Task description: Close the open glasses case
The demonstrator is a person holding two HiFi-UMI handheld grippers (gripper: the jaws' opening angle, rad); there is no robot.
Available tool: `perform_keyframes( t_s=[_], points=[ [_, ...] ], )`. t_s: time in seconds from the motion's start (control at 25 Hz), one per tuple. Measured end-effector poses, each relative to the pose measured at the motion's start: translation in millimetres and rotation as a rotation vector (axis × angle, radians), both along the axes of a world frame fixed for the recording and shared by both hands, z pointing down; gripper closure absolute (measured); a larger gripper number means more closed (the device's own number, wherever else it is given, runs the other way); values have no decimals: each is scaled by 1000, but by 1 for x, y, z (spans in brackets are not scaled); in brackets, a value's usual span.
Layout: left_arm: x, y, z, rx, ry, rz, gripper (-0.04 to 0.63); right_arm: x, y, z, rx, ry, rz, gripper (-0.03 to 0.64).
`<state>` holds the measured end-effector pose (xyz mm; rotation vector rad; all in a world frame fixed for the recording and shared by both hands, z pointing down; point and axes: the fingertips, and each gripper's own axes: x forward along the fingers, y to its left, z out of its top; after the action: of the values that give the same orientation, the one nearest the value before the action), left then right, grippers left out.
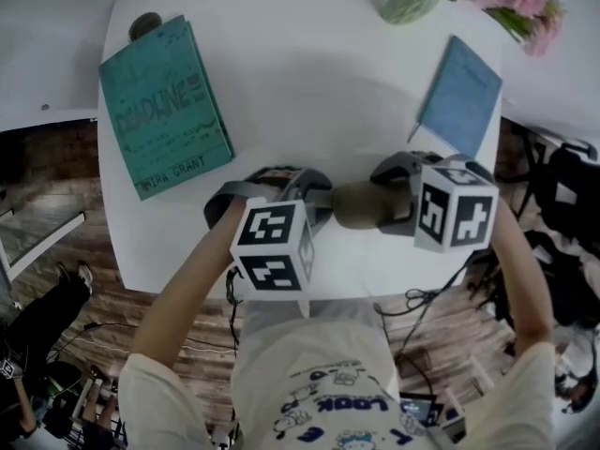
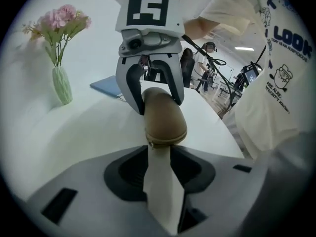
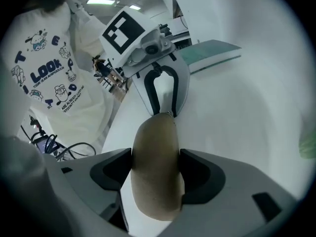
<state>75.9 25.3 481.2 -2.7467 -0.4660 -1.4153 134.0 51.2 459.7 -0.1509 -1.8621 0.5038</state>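
A brown glasses case [image 1: 354,204] lies on the white table [image 1: 281,73] near its front edge, between my two grippers. In the right gripper view the case [image 3: 155,167] fills the gap of my right gripper [image 3: 157,157], whose pads press on both its sides. My left gripper [image 2: 159,154] stands open, with bare table between its pads; the case's rounded end [image 2: 163,125] sits just at its fingertips. A seam runs round that end, and the case looks closed there. In the head view the left gripper [image 1: 314,204] and right gripper [image 1: 380,204] face each other along the case.
A teal book [image 1: 164,106] lies at the table's left and a blue notebook [image 1: 461,97] at the right. A green vase of pink flowers [image 1: 408,3] stands at the far edge. The table's front edge [image 1: 281,293] runs just behind the grippers.
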Motion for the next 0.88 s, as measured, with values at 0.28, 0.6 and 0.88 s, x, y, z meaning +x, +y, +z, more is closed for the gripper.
perform_keyframes(
  t_s=[0.28,0.6,0.88],
  points=[
    [2,14,1,-27,57,141,464,3,5,0,5,13,-138,318],
    [-3,10,4,-41,43,123,535,2,4,1,-32,-4,-125,317],
    [-4,9,3,-69,42,68,591,2,4,1,-51,-1,-128,316]
  ],
)
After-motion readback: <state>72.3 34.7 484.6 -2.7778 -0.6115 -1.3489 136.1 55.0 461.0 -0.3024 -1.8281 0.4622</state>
